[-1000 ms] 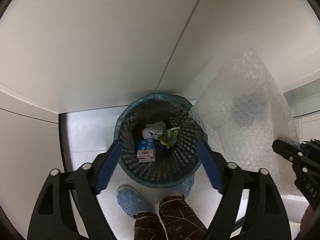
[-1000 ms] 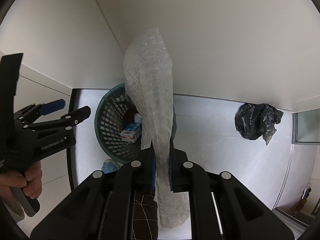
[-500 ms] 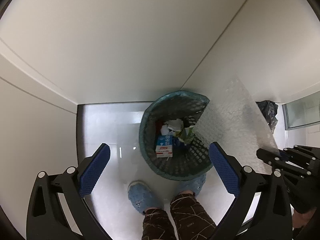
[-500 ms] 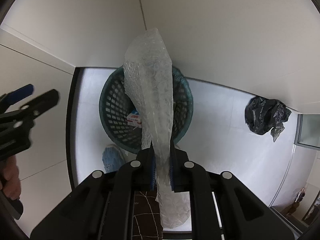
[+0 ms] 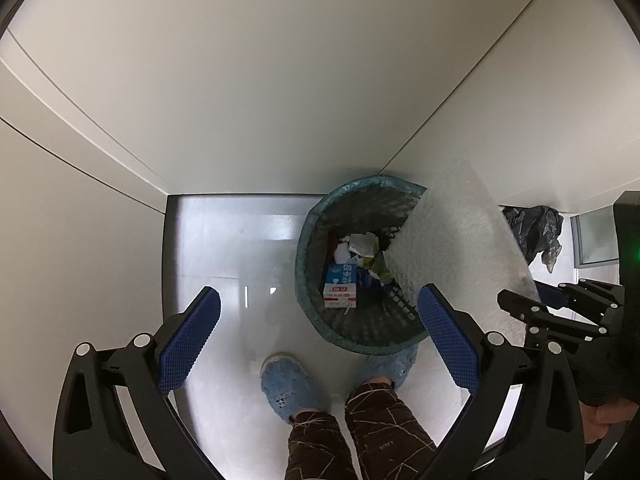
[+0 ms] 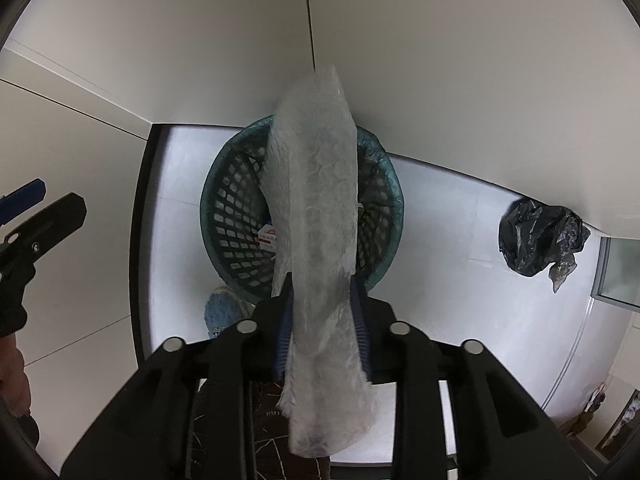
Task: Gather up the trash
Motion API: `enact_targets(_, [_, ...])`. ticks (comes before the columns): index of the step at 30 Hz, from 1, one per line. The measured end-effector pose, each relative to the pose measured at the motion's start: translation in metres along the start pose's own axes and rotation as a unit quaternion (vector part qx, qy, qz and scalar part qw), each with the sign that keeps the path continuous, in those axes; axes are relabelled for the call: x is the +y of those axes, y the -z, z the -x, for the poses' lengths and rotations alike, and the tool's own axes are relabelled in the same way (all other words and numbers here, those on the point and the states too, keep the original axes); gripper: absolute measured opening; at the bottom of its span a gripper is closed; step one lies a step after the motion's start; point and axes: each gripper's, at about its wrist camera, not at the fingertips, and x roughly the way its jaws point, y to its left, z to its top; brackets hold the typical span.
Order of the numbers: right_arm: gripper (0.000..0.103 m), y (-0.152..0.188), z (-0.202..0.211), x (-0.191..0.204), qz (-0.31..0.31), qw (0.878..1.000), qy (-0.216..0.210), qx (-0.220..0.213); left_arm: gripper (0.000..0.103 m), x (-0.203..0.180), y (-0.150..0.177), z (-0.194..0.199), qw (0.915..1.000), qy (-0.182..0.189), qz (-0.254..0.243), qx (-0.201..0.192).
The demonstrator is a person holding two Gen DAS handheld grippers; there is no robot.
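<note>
Nearest in the right wrist view, the right gripper (image 6: 322,320) is pointed straight down, and a sheet of bubble wrap (image 6: 316,208) is seen standing between its blue pads (image 6: 282,340). The jaws are opening at a narrow gap; whether the pads still press on the wrap cannot be told. The sheet is stretched toward 12 o'clock, so that its far end is laid over the mouth of the green mesh waste basket (image 6: 228,216) below.

In the left wrist view, the left gripper (image 5: 320,340) is spread wide and nothing is held between its blue pads (image 5: 188,344). Blue slippers (image 5: 286,386) and dark patterned trousers (image 5: 376,428) are seen at 6 o'clock, with the basket (image 5: 316,280) just beyond them at about 1 o'clock. Inside it, a blue-and-white carton (image 5: 340,288) and crumpled paper (image 5: 362,242) are seen lying. The bubble wrap (image 5: 456,240) is seen across the basket's 3 o'clock side.

Farther off, a crumpled black plastic bag (image 6: 540,240) is found on the pale floor (image 6: 460,240) at 3 o'clock, against the white wall (image 6: 440,60).
</note>
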Motion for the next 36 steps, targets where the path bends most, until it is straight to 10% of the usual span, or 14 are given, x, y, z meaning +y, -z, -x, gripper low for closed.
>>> enact_targets(18, [0.089, -0.001, 0.068, -0.007, -0.048, 0.995, 0.014, -0.089, 0.097, 0.002, -0.002, 0.029, 0.9999, -0.011, 0.003, 0.001])
enact_targets(36, [0.094, 0.025, 0.365, -0.020, -0.098, 0.972, 0.024, -0.210, 0.097, -0.023, -0.049, 0.307, 0.9990, 0.006, 0.004, -0.045])
